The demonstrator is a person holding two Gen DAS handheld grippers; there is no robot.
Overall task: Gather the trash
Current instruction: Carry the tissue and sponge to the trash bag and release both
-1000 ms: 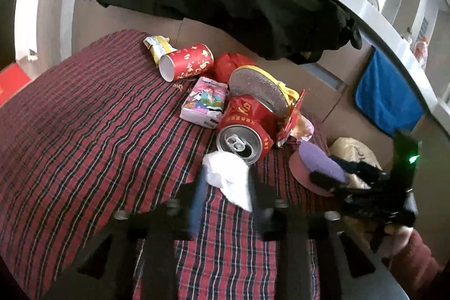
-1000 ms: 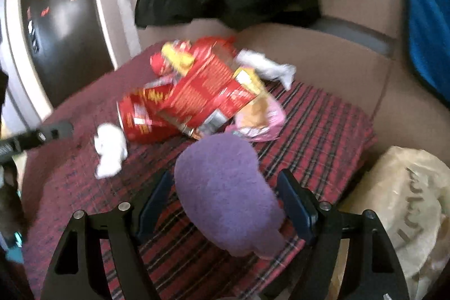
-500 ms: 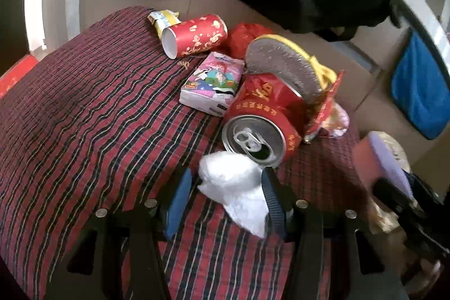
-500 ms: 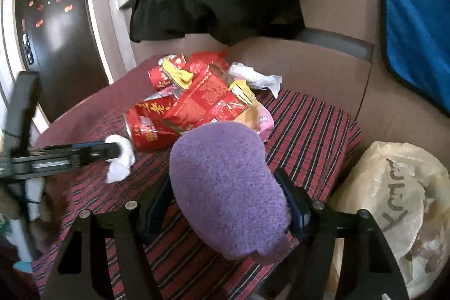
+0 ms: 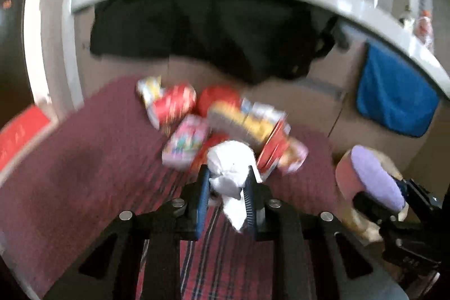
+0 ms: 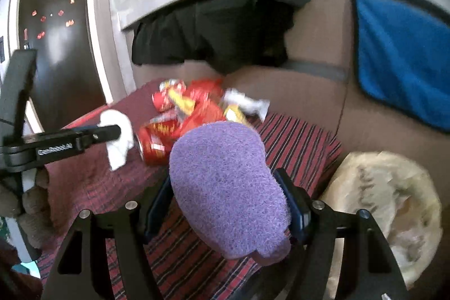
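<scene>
My left gripper (image 5: 227,187) is shut on a crumpled white tissue (image 5: 230,173) and holds it above the red plaid cloth; it shows from the side in the right wrist view (image 6: 118,135). My right gripper (image 6: 227,204) is shut on a purple sponge (image 6: 225,187) with a pink underside, also seen in the left wrist view (image 5: 374,182). A pile of trash lies behind: a red can (image 6: 153,144), a red paper cup (image 5: 173,104), a pink tissue pack (image 5: 187,141) and snack wrappers (image 5: 253,121).
A yellowish plastic bag (image 6: 385,204) lies open to the right of the plaid-covered table (image 5: 84,173). A black garment (image 5: 213,30) hangs behind the trash. A blue towel (image 6: 402,55) hangs at the right. A dark door (image 6: 53,52) stands at the left.
My left gripper closed on the white tissue and lifted it off the cloth. The right gripper kept hold of the purple sponge and rose a little.
</scene>
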